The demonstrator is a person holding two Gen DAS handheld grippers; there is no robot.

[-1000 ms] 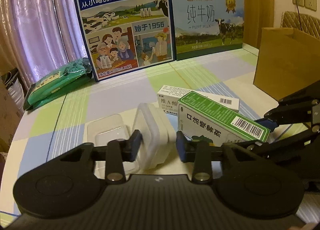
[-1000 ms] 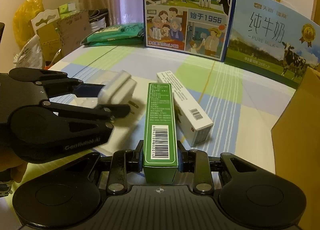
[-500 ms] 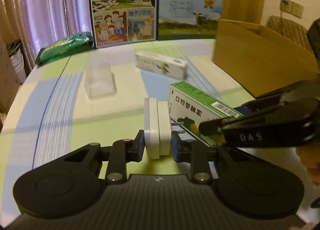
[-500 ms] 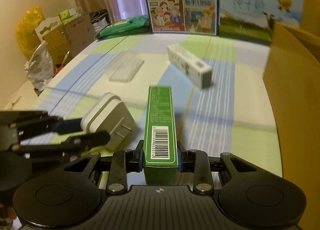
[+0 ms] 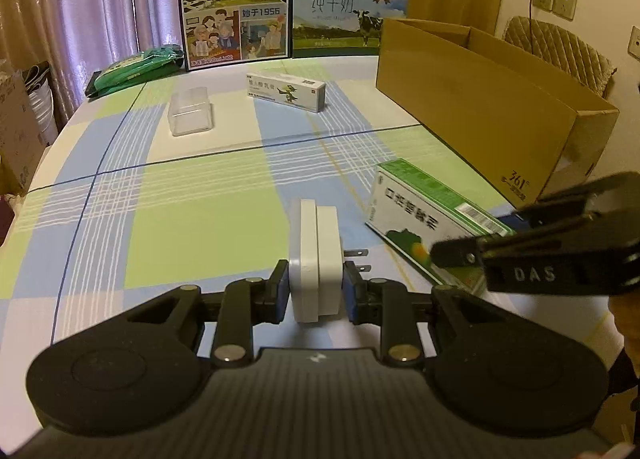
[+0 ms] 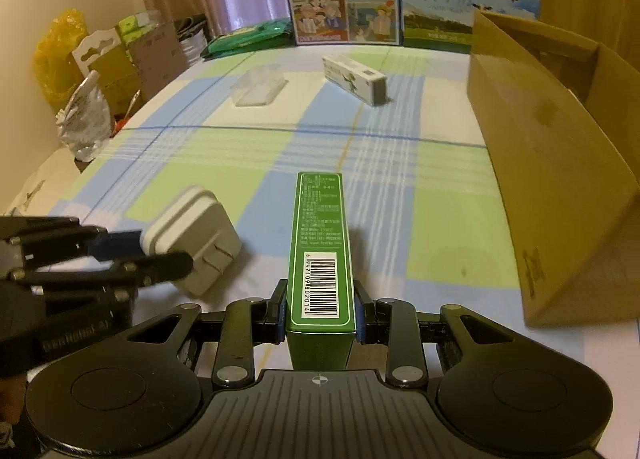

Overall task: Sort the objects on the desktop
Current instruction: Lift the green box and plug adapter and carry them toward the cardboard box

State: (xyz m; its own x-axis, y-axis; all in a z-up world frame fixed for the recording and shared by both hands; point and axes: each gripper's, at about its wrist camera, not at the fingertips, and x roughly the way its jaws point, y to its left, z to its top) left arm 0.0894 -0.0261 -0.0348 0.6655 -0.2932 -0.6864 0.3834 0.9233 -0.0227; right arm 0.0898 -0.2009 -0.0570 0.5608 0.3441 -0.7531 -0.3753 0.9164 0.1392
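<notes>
Since a second earlier both grippers had drawn back from the far items toward the near edge of the counter (image 5: 192,195), carrying their loads. The cardboard box (image 5: 472,107) stood open to the right, nearer the right gripper (image 6: 320,309), which pinched the green carton (image 6: 320,235), its long axis pointing straight ahead. The left gripper (image 5: 316,291) clamped the white charger (image 5: 316,255), prongs facing right.

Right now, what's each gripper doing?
Left gripper: shut on the white charger.
Right gripper: shut on the green box.
</notes>
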